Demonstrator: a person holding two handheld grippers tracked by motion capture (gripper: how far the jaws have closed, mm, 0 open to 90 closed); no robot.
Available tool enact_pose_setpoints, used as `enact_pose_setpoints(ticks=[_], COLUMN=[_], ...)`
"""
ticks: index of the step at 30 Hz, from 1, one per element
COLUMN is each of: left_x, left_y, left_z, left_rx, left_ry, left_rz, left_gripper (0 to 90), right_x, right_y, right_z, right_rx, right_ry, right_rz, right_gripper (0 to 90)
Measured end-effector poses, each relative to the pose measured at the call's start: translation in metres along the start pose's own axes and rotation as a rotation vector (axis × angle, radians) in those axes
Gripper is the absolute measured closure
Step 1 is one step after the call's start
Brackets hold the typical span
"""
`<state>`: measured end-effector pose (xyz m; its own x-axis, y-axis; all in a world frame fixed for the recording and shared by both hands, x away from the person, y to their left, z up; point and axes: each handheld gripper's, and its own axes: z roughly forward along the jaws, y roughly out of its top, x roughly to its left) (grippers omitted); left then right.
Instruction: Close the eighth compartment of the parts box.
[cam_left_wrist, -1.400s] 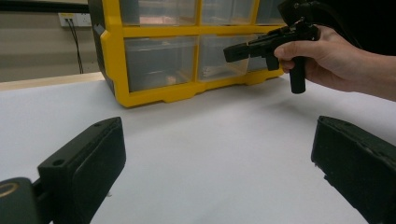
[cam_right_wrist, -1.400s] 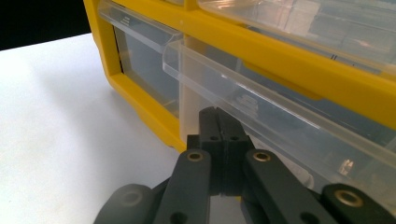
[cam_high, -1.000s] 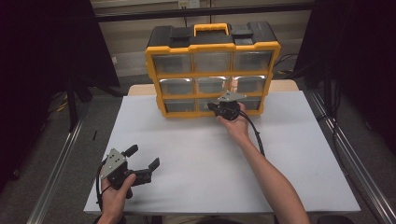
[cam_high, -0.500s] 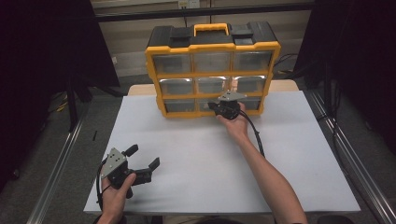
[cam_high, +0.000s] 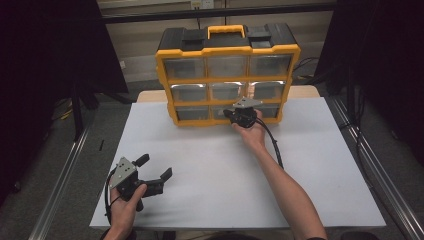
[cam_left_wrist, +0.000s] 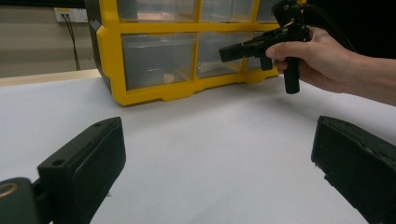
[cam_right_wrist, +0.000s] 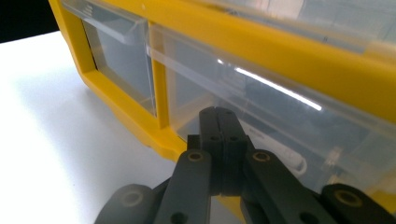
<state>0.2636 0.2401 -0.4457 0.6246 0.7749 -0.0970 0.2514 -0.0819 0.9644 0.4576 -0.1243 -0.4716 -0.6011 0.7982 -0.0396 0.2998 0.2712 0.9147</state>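
Observation:
A yellow and black organiser (cam_high: 227, 50) with clear drawers stands at the back of the white table (cam_high: 215, 165). My right gripper (cam_high: 231, 116) is shut, jaws pressed together with nothing between them. Its tips sit right at the front of the bottom middle drawer (cam_high: 220, 113). In the right gripper view the shut tips (cam_right_wrist: 218, 114) point at that clear drawer (cam_right_wrist: 271, 116), low by the yellow frame (cam_right_wrist: 280, 32); I cannot tell whether they touch it. My left gripper (cam_high: 155, 167) rests open near the table's front left, jaws wide apart over bare table (cam_left_wrist: 215, 154).
The left gripper view shows the organiser (cam_left_wrist: 112, 70) ahead and the right hand with its gripper (cam_left_wrist: 225, 52) at the upper right. A cable (cam_high: 272, 145) trails along the right forearm. Metal rails run along both sides of the table.

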Motion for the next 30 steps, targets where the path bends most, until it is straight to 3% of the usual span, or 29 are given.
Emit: enact_pose_setpoints(ticks=[8, 21, 30], left_x=[-0.001, -0.002, -0.001], left_y=[0.001, 0.0, -0.001], left_z=[-0.002, -0.003, -0.007], left_rx=[-0.005, -0.007, 0.003], left_ry=[0.001, -0.001, 0.011], left_rz=[0.012, 0.009, 0.022], left_gripper=[3.2, 3.2, 3.2], right_x=[0.0, 0.0, 0.004], right_y=[0.0, -0.009, -0.014], right_z=[-0.002, -0.012, -0.023], right_rx=[-0.003, 0.01, 0.003], right_ry=[0.007, 0.065, 0.069], right_rz=[0.019, 0.054, 0.093], right_gripper=[89.4, 73.2, 45.5])
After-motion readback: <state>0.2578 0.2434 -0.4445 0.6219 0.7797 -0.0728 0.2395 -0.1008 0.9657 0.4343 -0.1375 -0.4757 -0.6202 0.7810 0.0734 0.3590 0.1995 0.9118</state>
